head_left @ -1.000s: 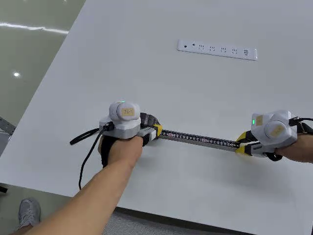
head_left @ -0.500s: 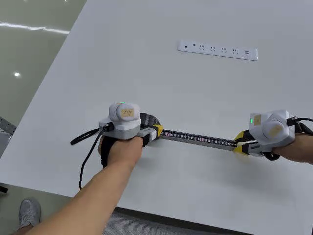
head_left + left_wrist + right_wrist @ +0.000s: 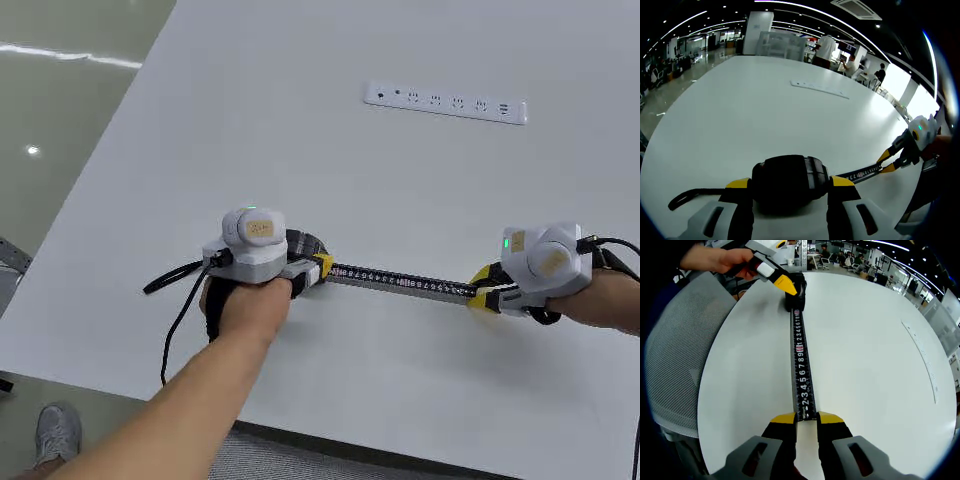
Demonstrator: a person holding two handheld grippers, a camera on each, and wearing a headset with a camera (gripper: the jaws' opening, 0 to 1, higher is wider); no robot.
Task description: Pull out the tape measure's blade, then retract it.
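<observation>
Here, one tape measure (image 3: 304, 244) sits clamped in the left gripper (image 3: 312, 268); the right gripper (image 3: 484, 293) pinches the tip of its single blade (image 3: 405, 284); one power strip (image 3: 444, 101) lies well apart.

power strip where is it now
In the head view the power strip lies on the far side of the table, right of centre, well beyond the blade.

Big white table (image 3: 250, 130), power strip (image 3: 444, 101) lying on it, glossy floor (image 3: 60, 90) reflecting ceiling lights, open-plan office behind.
</observation>
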